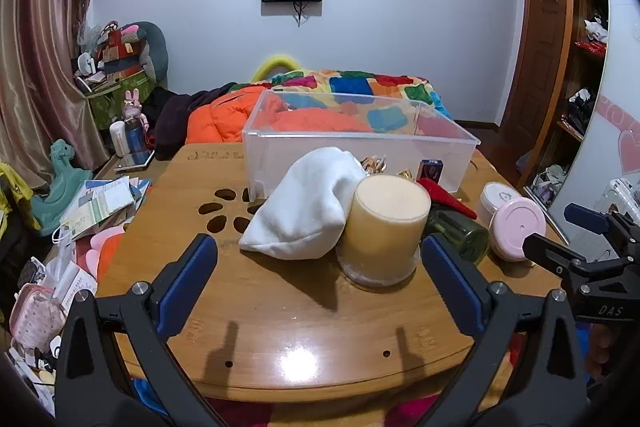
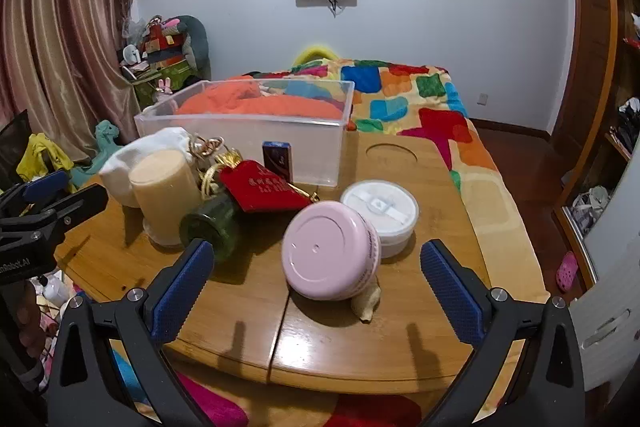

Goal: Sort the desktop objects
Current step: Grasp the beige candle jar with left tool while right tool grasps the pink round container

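Both pairs of jaws are seen spread wide with nothing between them: the left gripper hangs over the near edge of the round wooden table, and the right gripper likewise over its own side.

Judged from how things lie, the sorting has barely begun, if at all. The clear rectangular plastic bin, at twelve o'clock on the table, appears to hold nothing; only bedding is seen through its walls.

From left to right, the things left outside it are these. A soft white cloth pouch lies at about eleven o'clock from the left gripper, touching a tall cream-coloured cylindrical candle jar that stands upright just ahead, at twelve to one o'clock. Beside the jar a dark green glass bottle lies on its side, with a red fabric charm with gold cord resting against it. A small dark blue box stands upright against the bin's front wall. Ahead of the right gripper at twelve o'clock, a pink round plastic jar is tipped on its edge, propped on a small beige object too unclear to be named. Just behind it, at one o'clock, sits a flat white round container.

All of these are still to be moved.
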The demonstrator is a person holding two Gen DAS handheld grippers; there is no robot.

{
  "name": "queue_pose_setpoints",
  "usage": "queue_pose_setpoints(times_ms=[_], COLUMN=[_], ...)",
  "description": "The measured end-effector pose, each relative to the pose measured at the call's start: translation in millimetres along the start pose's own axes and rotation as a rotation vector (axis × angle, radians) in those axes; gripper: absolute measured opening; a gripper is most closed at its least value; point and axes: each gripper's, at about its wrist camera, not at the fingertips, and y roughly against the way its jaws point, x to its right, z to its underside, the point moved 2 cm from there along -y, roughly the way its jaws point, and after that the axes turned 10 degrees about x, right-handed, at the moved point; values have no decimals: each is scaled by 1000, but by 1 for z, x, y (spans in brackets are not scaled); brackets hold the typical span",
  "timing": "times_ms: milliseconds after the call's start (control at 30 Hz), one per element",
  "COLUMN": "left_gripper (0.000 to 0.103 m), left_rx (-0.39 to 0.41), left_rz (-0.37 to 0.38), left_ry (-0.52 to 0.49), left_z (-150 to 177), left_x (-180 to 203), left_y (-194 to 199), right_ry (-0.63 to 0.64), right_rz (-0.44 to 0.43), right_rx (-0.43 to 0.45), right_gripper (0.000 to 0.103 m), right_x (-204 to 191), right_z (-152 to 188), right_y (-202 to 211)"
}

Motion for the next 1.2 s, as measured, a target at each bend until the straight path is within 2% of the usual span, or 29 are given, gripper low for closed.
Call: queue_pose_setpoints(times_ms=[467,600,900,1033,1200], left_gripper=[103,87,87,87,87], left_rx=[-76,-114,-132,-139,-144], left_rz=[82,93,54,44,31], left_ry=[12,0,-13,-6,-13], left_z=[17,20,18,16,14], left_x=[22,30,38,37,40], left_y=[-19,-29,-47,-55,-63], right_ry=[12,23,44,49,51], right_rz=[4,-8,-54,-71,-86], right_rx=[-54,-68,-93,-101,-108], right_gripper=[97,95,90,82,81], right_x=[9,8,7,5,4], right_z=[14,15,14,14,16], right_y=[-15,-21,-40,-47,-54])
